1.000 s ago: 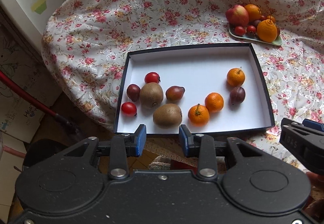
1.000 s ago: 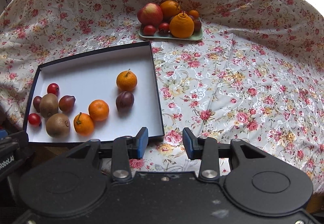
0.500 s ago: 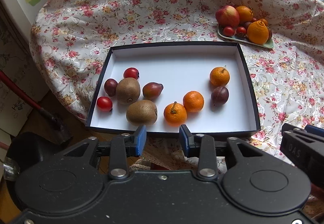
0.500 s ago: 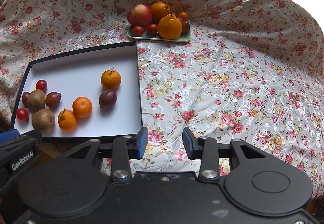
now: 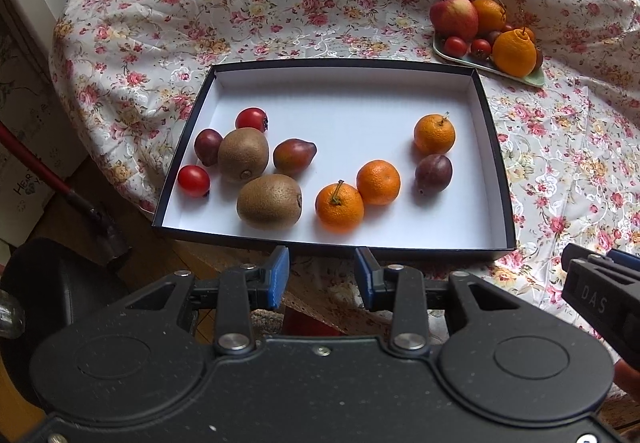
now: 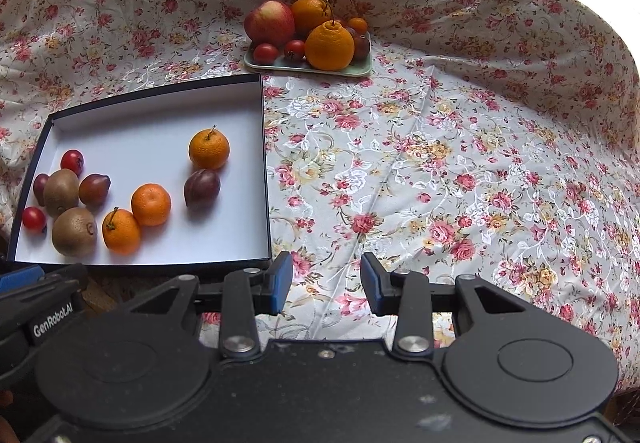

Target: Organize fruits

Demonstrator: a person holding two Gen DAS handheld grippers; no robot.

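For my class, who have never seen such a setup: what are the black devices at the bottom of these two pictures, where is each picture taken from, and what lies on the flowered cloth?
They are hand-held tools, each with two blue-tipped fingers. A camera on each looks forward, giving one picture per tool. The left gripper and right gripper are both open and hold nothing. On the flowered cloth lies a shallow box with kiwis, mandarins, plums and small tomatoes. Behind it a green plate holds an apple, oranges and more small fruit.

Fruit-filled plate (image 6: pixel 362 70) behind box (image 6: pixel 265 163), on tablecloth (image 6: pixel 440 171).
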